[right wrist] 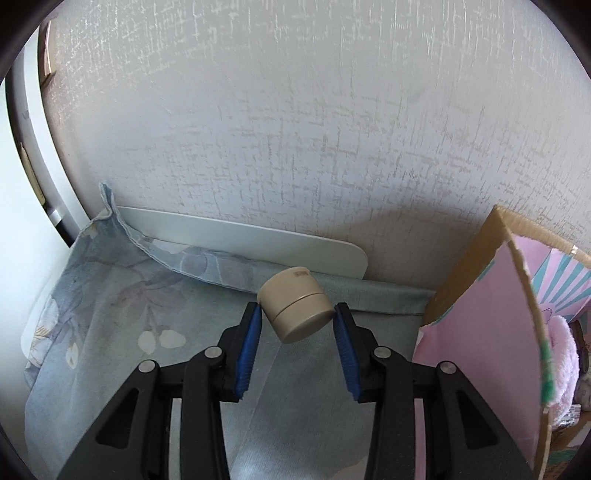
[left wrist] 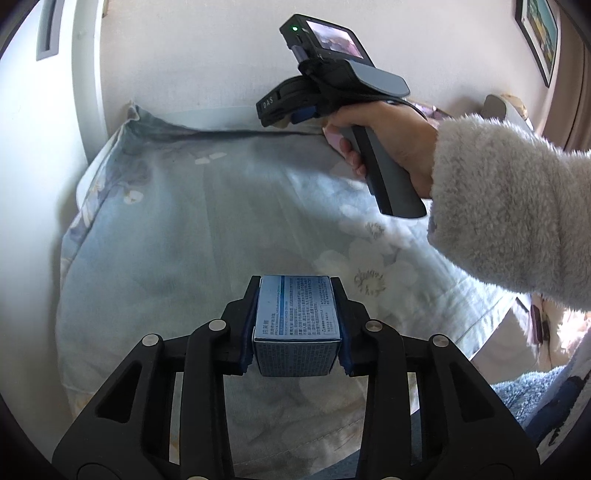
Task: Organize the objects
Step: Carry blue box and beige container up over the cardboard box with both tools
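My left gripper [left wrist: 295, 295] is shut on a small blue box [left wrist: 297, 325] with printed text, held above a floral blue cloth [left wrist: 184, 229]. In the left wrist view the right gripper [left wrist: 273, 110] is held by a hand in a fluffy sleeve near the wall. In the right wrist view my right gripper [right wrist: 297, 314] holds a beige round jar [right wrist: 295, 308] tilted between its blue pads [right wrist: 249, 343], just above the cloth [right wrist: 110, 306] near the wall.
A pink cardboard box [right wrist: 480, 332] with open flaps stands at the right, with a pink towel [right wrist: 563, 362] inside. A white board [right wrist: 258, 243] leans along the wall behind the cloth. A framed picture [left wrist: 539, 33] hangs at upper right.
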`<action>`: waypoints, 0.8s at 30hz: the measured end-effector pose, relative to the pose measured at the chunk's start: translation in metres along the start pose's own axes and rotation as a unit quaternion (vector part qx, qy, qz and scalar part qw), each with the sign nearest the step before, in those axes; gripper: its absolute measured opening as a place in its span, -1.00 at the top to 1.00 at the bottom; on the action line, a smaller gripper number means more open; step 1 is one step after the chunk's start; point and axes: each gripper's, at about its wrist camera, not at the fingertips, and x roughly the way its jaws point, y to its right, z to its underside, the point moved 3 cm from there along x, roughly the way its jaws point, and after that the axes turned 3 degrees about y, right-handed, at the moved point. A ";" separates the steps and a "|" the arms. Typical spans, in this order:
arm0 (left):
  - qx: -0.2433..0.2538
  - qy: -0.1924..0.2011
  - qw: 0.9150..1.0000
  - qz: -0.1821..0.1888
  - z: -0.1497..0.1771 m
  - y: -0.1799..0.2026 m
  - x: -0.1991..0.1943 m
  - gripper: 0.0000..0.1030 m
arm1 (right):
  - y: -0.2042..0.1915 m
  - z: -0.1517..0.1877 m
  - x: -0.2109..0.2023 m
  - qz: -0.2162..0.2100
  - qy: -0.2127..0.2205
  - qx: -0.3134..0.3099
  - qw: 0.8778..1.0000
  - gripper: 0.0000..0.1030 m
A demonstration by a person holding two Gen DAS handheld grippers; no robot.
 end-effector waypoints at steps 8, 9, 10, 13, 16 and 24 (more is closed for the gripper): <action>-0.007 0.007 1.000 -0.009 -0.046 -0.001 -0.017 0.39 | -0.007 -0.014 -0.051 -0.010 0.009 0.002 1.000 0.29; -0.007 0.008 1.000 -0.010 -0.053 -0.001 -0.019 0.39 | -0.006 -0.018 -0.060 -0.012 0.011 0.003 1.000 0.28; -0.008 0.010 1.000 -0.012 -0.065 0.000 -0.022 0.39 | -0.002 -0.021 -0.063 -0.013 0.012 0.004 1.000 0.29; -0.008 0.013 1.000 -0.015 -0.092 0.003 -0.028 0.39 | 0.006 -0.028 -0.091 -0.015 0.017 0.009 1.000 0.29; -0.004 0.017 1.000 -0.019 -0.120 0.008 -0.032 0.39 | 0.016 -0.042 -0.118 -0.016 0.025 0.017 0.999 0.29; 0.010 0.025 0.999 -0.022 -0.185 0.030 -0.033 0.39 | 0.055 -0.055 -0.198 0.006 0.052 0.038 0.998 0.29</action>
